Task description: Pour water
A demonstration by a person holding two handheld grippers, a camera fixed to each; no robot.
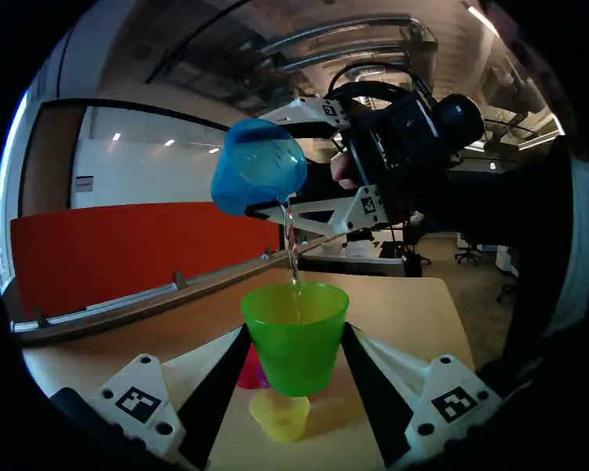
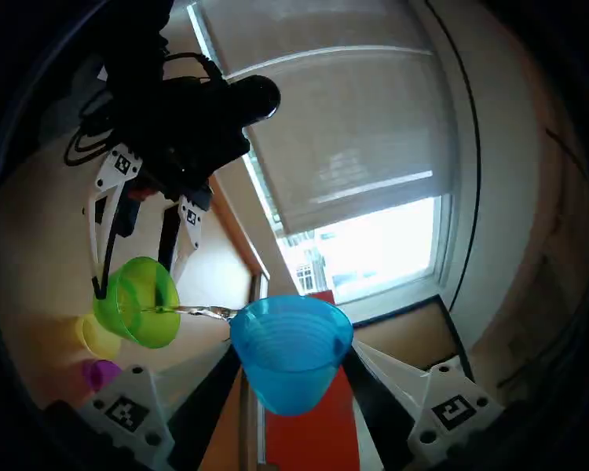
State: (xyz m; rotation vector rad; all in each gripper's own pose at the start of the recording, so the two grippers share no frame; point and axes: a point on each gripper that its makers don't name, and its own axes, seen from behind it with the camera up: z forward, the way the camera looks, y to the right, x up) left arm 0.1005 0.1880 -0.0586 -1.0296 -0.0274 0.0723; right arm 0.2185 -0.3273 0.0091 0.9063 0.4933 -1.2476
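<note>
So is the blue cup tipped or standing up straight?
Tipped. The blue cup leans over, and a thin stream of water runs from its rim into the green cup below.

We see 2 smooth, glossy, translucent plastic cups in the left gripper view: the green cup [image 1: 296, 357] at 6 o'clock, the blue cup [image 1: 255, 166] at 11 o'clock. The table [image 1: 404, 306] looks like pale matt wood. The left gripper [image 1: 295, 331] has matt white plastic fingers [image 1: 444, 375] with black inner faces. The water [image 1: 291, 243] is clear.
</note>
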